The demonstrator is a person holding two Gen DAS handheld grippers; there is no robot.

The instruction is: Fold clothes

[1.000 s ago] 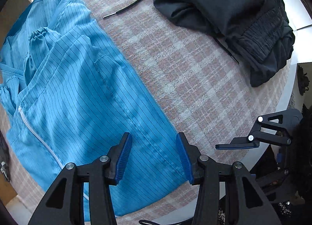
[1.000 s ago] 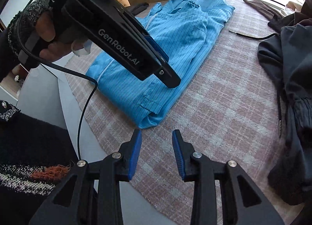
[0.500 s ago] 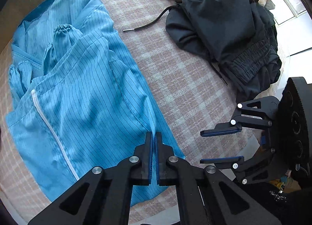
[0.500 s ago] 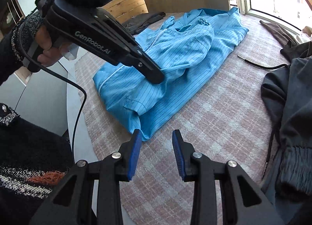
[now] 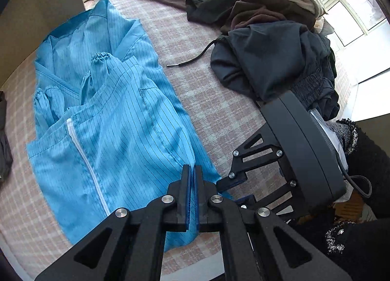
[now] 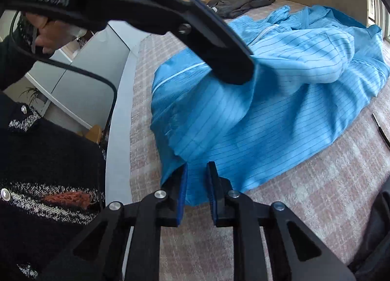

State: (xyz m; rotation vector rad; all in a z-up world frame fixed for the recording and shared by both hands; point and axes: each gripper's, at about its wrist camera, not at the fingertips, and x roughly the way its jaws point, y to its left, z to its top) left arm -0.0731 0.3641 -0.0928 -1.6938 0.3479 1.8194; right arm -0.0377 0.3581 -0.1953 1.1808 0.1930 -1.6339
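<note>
Blue jacket [image 5: 117, 139] judged light, limp, slippery. Left gripper [image 5: 191, 178] pinched hem at 6 o'clock; right gripper [image 6: 196, 178] gaped astride its corner.

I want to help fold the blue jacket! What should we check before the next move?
1. Left gripper jaws shut on the blue jacket: ok.
2. Right gripper jaws open around the jacket's near corner: ok.
3. Right jaws closed on the cloth: not ok, not yet.
4. White zipper lies flat: ok.
5. Black drawstring apart from the jacket: ok.
6. Layers pinched by left gripper: cannot tell.
</note>
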